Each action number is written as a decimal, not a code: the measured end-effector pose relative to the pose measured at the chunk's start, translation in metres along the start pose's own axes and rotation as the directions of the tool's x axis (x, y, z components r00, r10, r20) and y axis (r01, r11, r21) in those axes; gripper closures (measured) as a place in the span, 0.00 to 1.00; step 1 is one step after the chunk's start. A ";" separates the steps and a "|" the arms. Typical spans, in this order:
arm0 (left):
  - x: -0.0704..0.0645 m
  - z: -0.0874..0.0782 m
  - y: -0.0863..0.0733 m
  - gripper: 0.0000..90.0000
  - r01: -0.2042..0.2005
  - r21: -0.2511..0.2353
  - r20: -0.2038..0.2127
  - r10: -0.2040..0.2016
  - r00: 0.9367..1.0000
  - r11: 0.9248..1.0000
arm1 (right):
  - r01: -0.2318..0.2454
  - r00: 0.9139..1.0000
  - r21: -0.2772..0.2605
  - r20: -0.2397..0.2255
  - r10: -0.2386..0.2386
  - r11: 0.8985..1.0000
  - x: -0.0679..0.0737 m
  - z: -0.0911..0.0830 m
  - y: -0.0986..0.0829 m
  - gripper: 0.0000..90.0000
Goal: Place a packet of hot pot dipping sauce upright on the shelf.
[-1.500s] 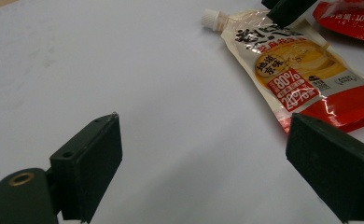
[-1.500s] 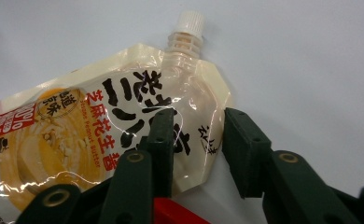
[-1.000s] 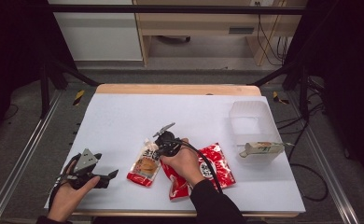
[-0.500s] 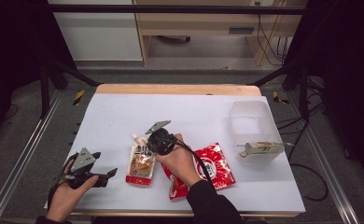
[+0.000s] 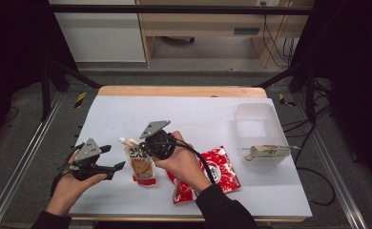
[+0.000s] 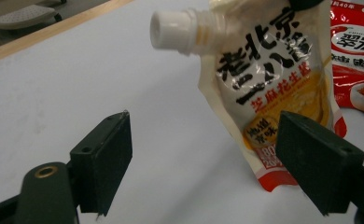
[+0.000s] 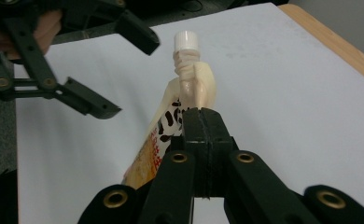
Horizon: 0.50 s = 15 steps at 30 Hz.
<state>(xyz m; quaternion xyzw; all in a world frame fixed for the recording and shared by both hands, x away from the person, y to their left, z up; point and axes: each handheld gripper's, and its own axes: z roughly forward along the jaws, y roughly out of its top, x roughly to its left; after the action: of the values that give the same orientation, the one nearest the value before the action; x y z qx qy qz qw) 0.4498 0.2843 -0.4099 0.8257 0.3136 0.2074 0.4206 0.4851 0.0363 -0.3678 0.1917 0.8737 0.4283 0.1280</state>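
Note:
A cream and orange sauce pouch (image 5: 140, 163) with a white screw cap is held by its upper edge, just behind the spout, in my right gripper (image 5: 146, 146), which is shut on it. In the right gripper view the closed jaws pinch the pouch (image 7: 193, 80), its spout pointing away and its lower end down toward the table. My left gripper (image 5: 108, 158) stands open just left of the pouch, jaws pointing at it. In the left gripper view the left gripper (image 6: 203, 135) has the pouch (image 6: 269, 74) ahead of its right jaw, not between the jaws. The right gripper view shows the left gripper (image 7: 129, 77) open beside the cap.
A red snack packet (image 5: 218, 168) lies flat under the right forearm and appears as the red packet (image 6: 357, 42) behind the pouch. A clear plastic tub (image 5: 254, 125) stands at the right, with a small carton (image 5: 268, 151) across its near rim. The white table (image 5: 193, 112) ends in a wooden far edge.
The right gripper has drawn the pouch a little to the left and tipped its spout end up. The left gripper has moved slightly away from the front edge, toward the pouch.

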 end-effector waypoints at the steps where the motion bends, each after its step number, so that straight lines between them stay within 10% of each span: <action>1: 0.001 0.001 0.003 0.20 -0.003 0.002 0.008 0.003 1.000 1.000 | 0.011 1.000 0.000 -0.001 -0.011 1.000 0.001 -0.001 0.001 1.00; 15: 0.000 0.004 0.035 0.40 -0.024 -0.052 0.138 0.031 0.990 0.998 | 0.122 0.990 -0.014 -0.065 -0.122 0.992 0.010 -0.016 0.003 1.00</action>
<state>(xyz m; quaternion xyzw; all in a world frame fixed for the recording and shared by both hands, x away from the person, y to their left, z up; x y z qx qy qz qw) 0.4640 0.2665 -0.3835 0.8315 0.2671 0.1630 0.4590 0.4708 0.0307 -0.3565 0.1231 0.8854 0.4302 0.1259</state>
